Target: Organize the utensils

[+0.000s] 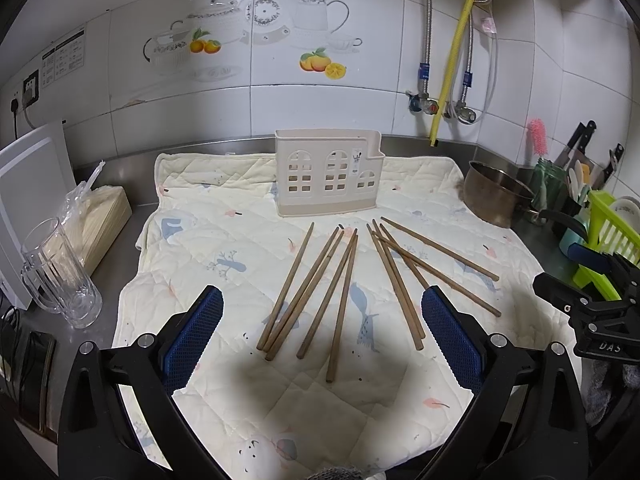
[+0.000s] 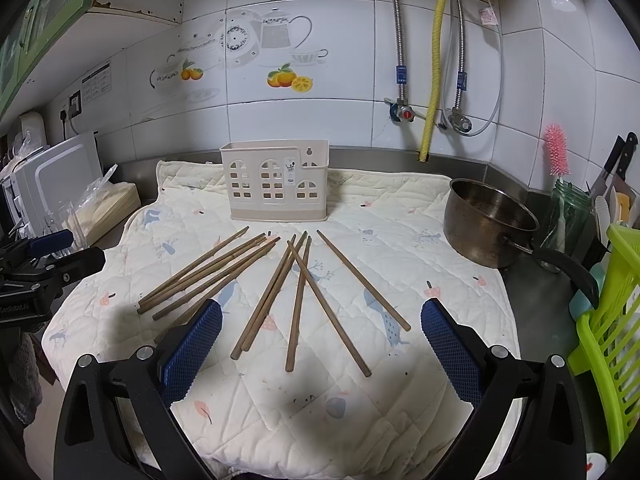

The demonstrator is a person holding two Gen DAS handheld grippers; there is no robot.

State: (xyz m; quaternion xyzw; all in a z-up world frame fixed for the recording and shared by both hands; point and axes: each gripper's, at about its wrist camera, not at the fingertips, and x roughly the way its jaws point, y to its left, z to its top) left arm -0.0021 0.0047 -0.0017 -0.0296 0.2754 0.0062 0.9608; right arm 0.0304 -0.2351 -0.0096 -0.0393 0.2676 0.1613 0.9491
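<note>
Several brown wooden chopsticks (image 1: 344,292) (image 2: 298,298) lie fanned out on a quilted cream mat (image 1: 224,240) (image 2: 400,232). Behind them stands a beige plastic utensil holder (image 1: 326,178) (image 2: 276,180) with window-shaped cutouts, upright and seemingly with nothing in it. My left gripper (image 1: 322,300) hovers open above the near ends of the chopsticks, nothing between its blue pads (image 1: 192,340). My right gripper (image 2: 320,312) is likewise open over the right-hand group, holding nothing. Each gripper's black body shows at the edge of the other's view.
A steel saucepan (image 2: 486,220) (image 1: 496,196) sits at the mat's right edge, with a green dish rack (image 2: 608,320) and knives beyond. On the left stand a glass mug (image 1: 58,276), a bagged box (image 1: 100,220) and a white appliance (image 1: 28,192). Tiled wall with pipes behind.
</note>
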